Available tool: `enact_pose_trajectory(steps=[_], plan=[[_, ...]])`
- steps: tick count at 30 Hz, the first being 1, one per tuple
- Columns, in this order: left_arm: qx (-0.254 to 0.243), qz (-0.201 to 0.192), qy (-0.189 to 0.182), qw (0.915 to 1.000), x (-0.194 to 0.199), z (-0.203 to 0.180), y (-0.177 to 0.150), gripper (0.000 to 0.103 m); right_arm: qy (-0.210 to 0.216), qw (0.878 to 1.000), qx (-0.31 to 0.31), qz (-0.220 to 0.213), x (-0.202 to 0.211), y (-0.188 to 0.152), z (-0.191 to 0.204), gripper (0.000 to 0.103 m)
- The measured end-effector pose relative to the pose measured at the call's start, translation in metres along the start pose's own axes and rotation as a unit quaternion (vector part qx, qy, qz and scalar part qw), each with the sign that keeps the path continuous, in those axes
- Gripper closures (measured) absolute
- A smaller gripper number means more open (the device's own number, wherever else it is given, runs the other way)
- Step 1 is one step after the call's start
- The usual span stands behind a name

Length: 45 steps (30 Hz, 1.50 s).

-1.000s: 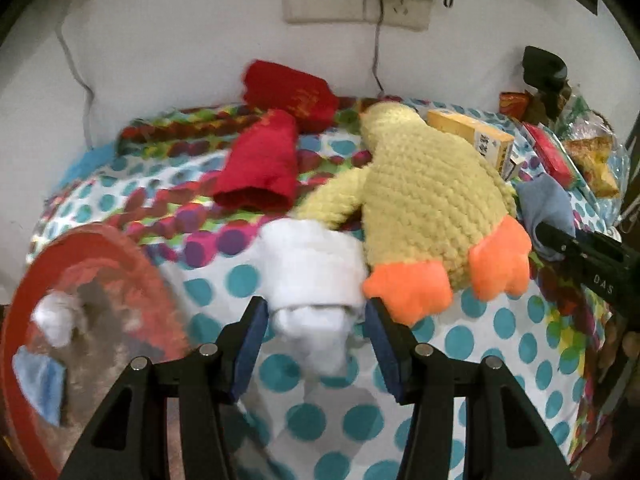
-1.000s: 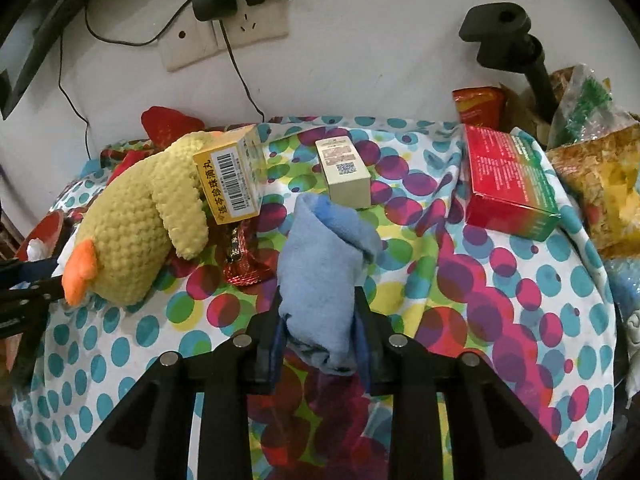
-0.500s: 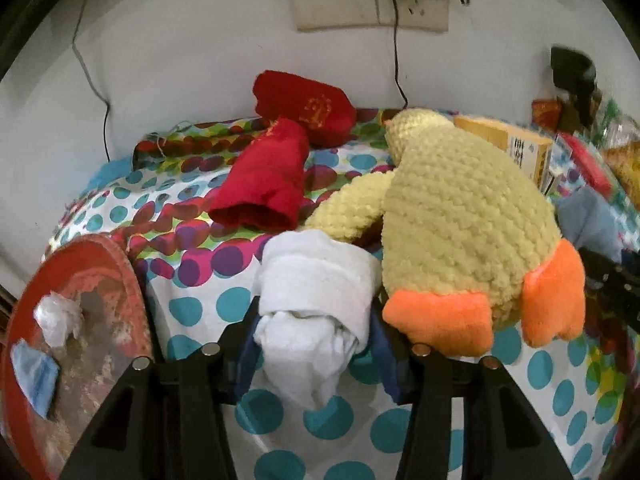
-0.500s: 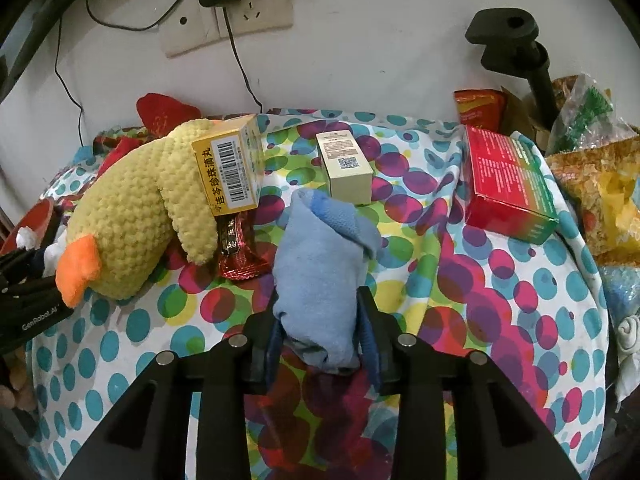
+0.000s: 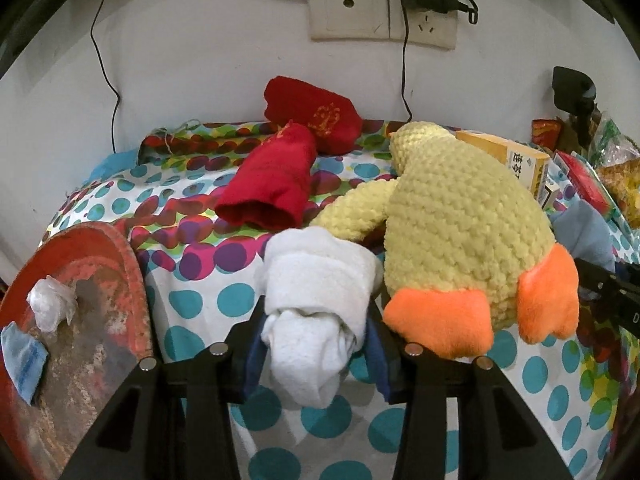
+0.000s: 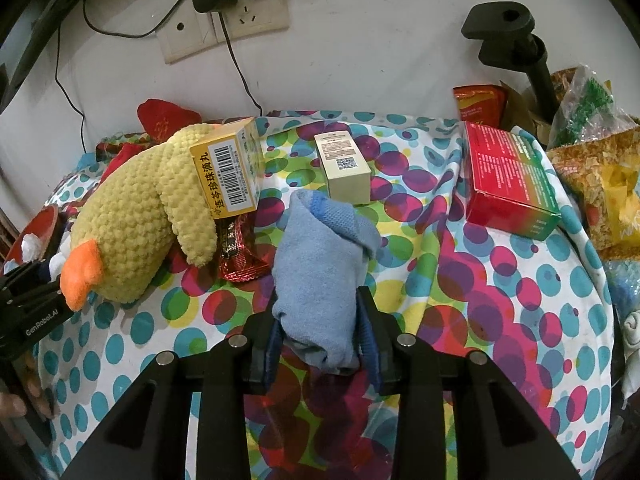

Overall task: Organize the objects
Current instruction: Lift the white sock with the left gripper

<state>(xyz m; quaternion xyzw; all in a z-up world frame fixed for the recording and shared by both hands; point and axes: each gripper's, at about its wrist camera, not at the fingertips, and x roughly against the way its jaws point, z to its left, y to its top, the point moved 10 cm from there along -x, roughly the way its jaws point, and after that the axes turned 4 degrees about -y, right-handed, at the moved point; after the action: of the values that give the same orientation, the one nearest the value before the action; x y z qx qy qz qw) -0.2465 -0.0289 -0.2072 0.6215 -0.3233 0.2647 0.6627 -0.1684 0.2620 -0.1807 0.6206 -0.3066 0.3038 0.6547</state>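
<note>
Right now you have a rolled cloth in each tool, so the step in hand looks like the pick-up, with the sorting itself not yet done. Your left hand-held gripper [image 5: 316, 344] has the white rolled towel [image 5: 320, 296] between its blue pads and its jaws are closing; the pads already press the roll's sides, near the front of the table [image 5: 240, 300] with its dotted cover, just left of the yellow plush duck [image 5: 464, 232]. Your right hand-held gripper [image 6: 320, 336] is clenched on the lower end of the blue rolled towel [image 6: 320, 264], though its jaws are closing a touch more; the roll lies toward the middle of the table, its far end just in front of the cream box [image 6: 344, 168].

Next, I judge, you lift both rolls clear and carry them to wherever cloths belong. Two red rolled cloths [image 5: 276, 184] lie at the far left, which may be the group to join, but no frame settles that. The white roll's loose end hangs below the pads, so firm up before lifting. Keep clear of the duck's orange feet [image 5: 440, 320] on the left side, and of the yellow medicine box [image 6: 228, 172] leaning on the duck, which could topple if nudged
</note>
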Motion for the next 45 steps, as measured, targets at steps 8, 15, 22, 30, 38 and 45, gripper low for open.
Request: enact_pose_trajectory(steps=[8,15,22,30,38,45], plan=[[0.000,0.003,0.010,0.9999,0.001,0.003,-0.003,0.056,-0.005,1.000,0.003,0.001,0.000,-0.001,-0.001,0.071],[0.021,-0.002,-0.002,0.9998,0.002,0.009,-0.003,0.054,-0.014,1.000,0.006,0.001,0.000,-0.001,0.000,0.072],[0.013,0.005,0.005,0.9999,0.000,0.007,-0.004,0.052,-0.037,0.999,0.013,0.001,0.000,-0.001,0.000,0.071],[0.017,-0.005,0.001,0.9998,0.002,0.007,-0.002,0.052,-0.044,0.999,0.009,0.001,0.000,-0.001,-0.005,0.065],[-0.004,-0.038,0.012,0.9992,0.016,0.001,0.007,0.060,-0.045,0.999,0.014,-0.001,0.001,-0.001,-0.003,0.068],[-0.038,-0.049,0.026,0.9977,0.021,-0.010,0.007,0.061,-0.038,0.999,0.010,0.001,0.001,0.000,-0.002,0.069]])
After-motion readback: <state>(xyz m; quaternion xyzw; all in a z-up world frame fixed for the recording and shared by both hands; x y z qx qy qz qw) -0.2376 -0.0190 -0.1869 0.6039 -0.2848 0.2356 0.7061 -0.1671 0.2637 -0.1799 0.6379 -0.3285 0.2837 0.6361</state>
